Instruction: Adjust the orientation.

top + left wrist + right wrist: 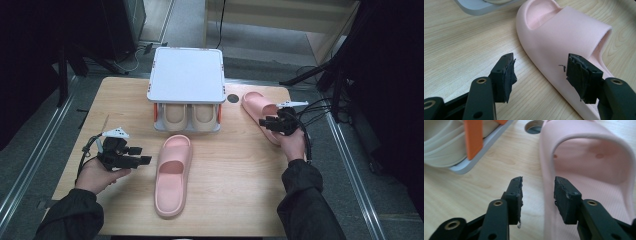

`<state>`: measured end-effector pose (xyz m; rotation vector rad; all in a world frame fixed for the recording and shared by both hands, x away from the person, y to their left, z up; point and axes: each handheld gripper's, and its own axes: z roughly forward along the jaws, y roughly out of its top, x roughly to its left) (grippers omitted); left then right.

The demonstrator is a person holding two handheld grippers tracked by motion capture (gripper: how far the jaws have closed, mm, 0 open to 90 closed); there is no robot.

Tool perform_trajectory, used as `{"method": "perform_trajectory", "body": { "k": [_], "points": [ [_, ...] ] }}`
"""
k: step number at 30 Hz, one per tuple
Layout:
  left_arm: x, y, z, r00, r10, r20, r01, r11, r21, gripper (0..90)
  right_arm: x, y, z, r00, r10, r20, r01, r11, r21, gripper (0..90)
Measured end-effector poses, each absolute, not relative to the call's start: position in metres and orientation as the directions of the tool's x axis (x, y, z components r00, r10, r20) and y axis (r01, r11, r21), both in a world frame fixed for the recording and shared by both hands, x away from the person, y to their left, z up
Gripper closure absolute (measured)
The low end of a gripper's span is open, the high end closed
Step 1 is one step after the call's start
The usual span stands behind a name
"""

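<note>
From the high view, two pink slippers are out on the wooden table (pixel 235 200): the near pink slipper (pixel 173 175) lies lengthwise at centre, the far pink slipper (pixel 261 114) sits off to the right, beside the grey shoe rack (pixel 186 75). The rack's lower shelf already holds a beige pair (pixel 189 116), toes outward, so I'd judge the pink ones are headed for the rack as well. The left gripper (pixel 144 155) hovers just left of the near slipper, while the right gripper (pixel 264 122) is right at the far one's near end. Over to the left gripper view: its jaws are spread wide with nothing clamped, the right-hand pad against the side of the near pink slipper (pixel 564 37), lined up as though to pinch its wall. Now the right gripper view: jaws parted about halfway, straddling the edge of the far pink slipper (pixel 594 185) with no pad pressing yet, the rack's orange post (pixel 474 137) and a round table hole (pixel 534 126) beyond. The count: two pink slippers, two beige, one rack, two grippers.
</note>
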<state>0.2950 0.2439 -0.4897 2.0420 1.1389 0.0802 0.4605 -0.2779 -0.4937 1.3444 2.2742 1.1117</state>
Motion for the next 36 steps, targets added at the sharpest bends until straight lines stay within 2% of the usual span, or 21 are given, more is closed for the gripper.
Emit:
{"method": "perform_trajectory", "body": {
  "k": [4, 10, 12, 13, 15, 18, 20, 22, 36],
  "points": [
    [0.295, 0.244, -0.490, 0.588, 0.755, -0.291, 0.696, -0.289, 0.657, 39.7, 0.471, -0.275, -0.497, -0.520, 0.845, 0.126, 0.630, 0.280, 0.724, 56.0],
    [0.295, 0.246, -0.489, 0.586, 0.755, -0.295, 0.695, -0.281, 0.661, 40.2, 0.490, -0.268, -0.504, -0.487, 0.864, 0.131, 0.658, 0.264, 0.705, 58.2],
    [0.295, 0.247, -0.490, 0.584, 0.754, -0.299, 0.698, -0.279, 0.660, 40.3, 0.495, -0.263, -0.508, -0.470, 0.873, 0.125, 0.674, 0.264, 0.690, 65.8],
    [0.295, 0.247, -0.491, 0.584, 0.755, -0.298, 0.698, -0.279, 0.660, 40.3, 0.495, -0.263, -0.508, -0.470, 0.873, 0.125, 0.674, 0.264, 0.690, 65.8],
    [0.295, 0.248, -0.491, 0.581, 0.756, -0.302, 0.700, -0.276, 0.658, 40.3, 0.495, -0.262, -0.508, -0.462, 0.881, 0.105, 0.670, 0.269, 0.691, 74.8],
    [0.295, 0.249, -0.491, 0.579, 0.758, -0.302, 0.703, -0.275, 0.656, 40.4, 0.494, -0.261, -0.507, -0.468, 0.878, 0.105, 0.666, 0.272, 0.694, 79.8],
    [0.295, 0.249, -0.491, 0.578, 0.758, -0.301, 0.703, -0.276, 0.656, 40.4, 0.492, -0.259, -0.505, -0.500, 0.863, 0.074, 0.648, 0.316, 0.694, 82.1],
    [0.295, 0.248, -0.492, 0.575, 0.761, -0.299, 0.705, -0.277, 0.653, 40.4, 0.489, -0.258, -0.503, -0.515, 0.855, 0.051, 0.633, 0.340, 0.696, 83.4],
    [0.296, 0.247, -0.493, 0.569, 0.758, -0.317, 0.716, -0.267, 0.645, 40.2, 0.463, -0.268, -0.484, -0.534, 0.842, 0.069, 0.615, 0.331, 0.716, 85.6]
  ]
}}
